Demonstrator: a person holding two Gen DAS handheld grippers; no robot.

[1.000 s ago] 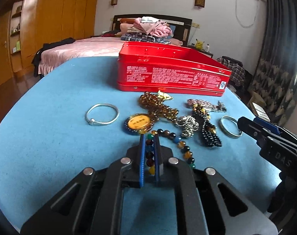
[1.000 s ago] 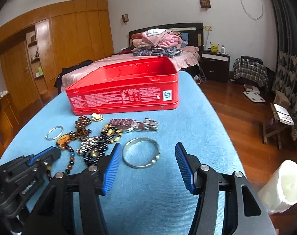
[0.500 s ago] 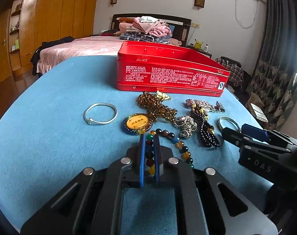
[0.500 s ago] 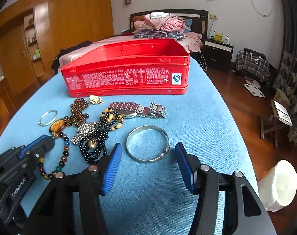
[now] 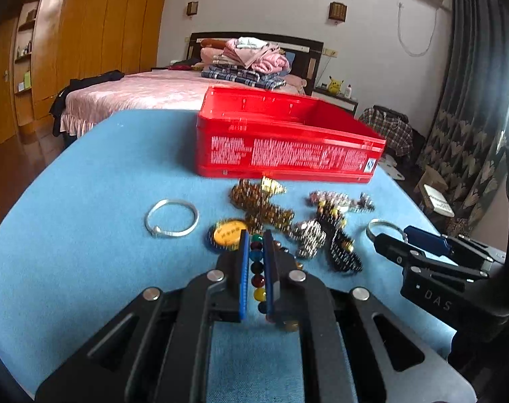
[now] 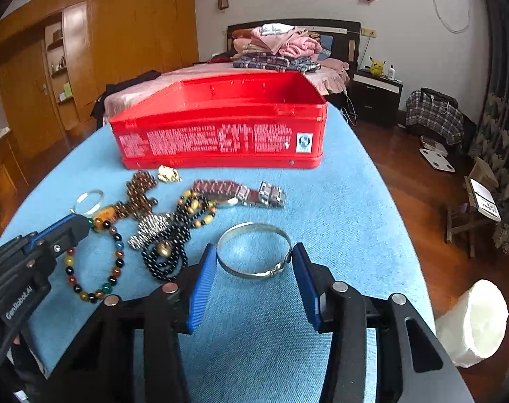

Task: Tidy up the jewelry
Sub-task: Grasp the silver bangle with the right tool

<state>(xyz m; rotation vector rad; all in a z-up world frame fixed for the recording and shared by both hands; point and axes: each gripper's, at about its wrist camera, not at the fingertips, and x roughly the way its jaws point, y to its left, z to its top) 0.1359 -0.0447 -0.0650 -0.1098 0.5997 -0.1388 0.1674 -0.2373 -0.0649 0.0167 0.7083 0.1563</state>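
My left gripper (image 5: 254, 240) is shut on a multicoloured bead bracelet (image 5: 257, 277); the rest of its loop (image 6: 116, 255) lies on the blue tablecloth. A wide silver bangle (image 6: 254, 273) lies flat between the blue pads of my right gripper (image 6: 253, 255). Those jaws are closing, and the pads stand right at the bangle's two sides. The open red tin (image 6: 220, 134) stands beyond the jewellery. From the left wrist view the right gripper (image 5: 405, 240) shows at the right, beside the bangle (image 5: 382, 223).
On the blue cloth (image 5: 86, 235) lie a thin silver bangle (image 5: 172, 218), an amber pendant (image 5: 229, 231), a brown bead string (image 5: 261, 201), black beads (image 6: 167, 252) and a metal watch (image 6: 241, 194). The table edge drops off at the right, with a white roll (image 6: 472, 319) on the floor.
My right gripper has moved forward until its fingers straddle the wide bangle, and its jaws have narrowed. The left gripper has kept still with the bead bracelet in it.
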